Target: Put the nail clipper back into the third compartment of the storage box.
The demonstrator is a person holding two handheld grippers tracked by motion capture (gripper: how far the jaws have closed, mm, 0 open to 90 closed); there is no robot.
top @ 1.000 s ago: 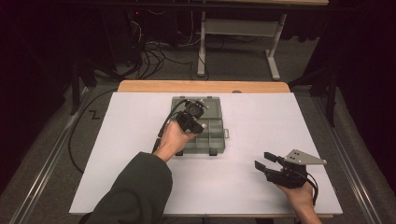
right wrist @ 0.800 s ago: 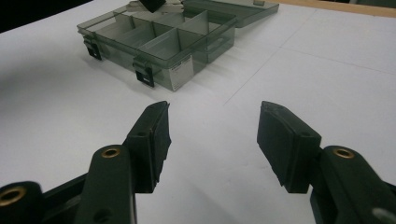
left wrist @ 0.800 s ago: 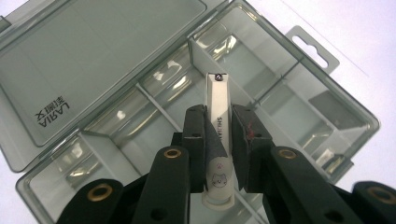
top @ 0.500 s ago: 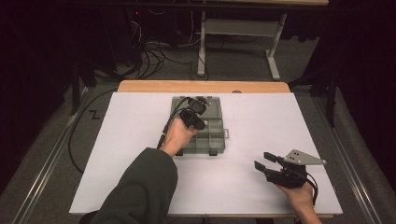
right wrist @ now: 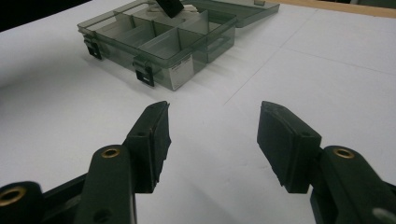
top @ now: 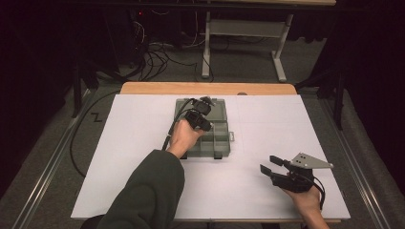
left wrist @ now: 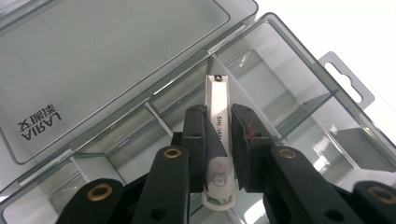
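Over the open organizer box (top: 217, 138), the left gripper (top: 206, 106) grasps a white nail clipper (left wrist: 218, 140).

Between the clenched pads the nail clipper shows lettering that starts "SH", the rest hidden by a pad, and a small cartoon face near its lower end. Its long axis runs along the jaws, riveted tip pointing to about 12 o'clock in the left gripper view, above a divider between compartments; whether it touches the divider is hard to tell. The flat lid (left wrist: 93, 60) at 10 o'clock reads "LARIA", upside down. Two dark latches (right wrist: 144, 72) sit on the box's near wall. At 4 o'clock on the white table (top: 267, 119), well apart from the box, the right gripper (top: 269, 164) stands released and holds nothing.
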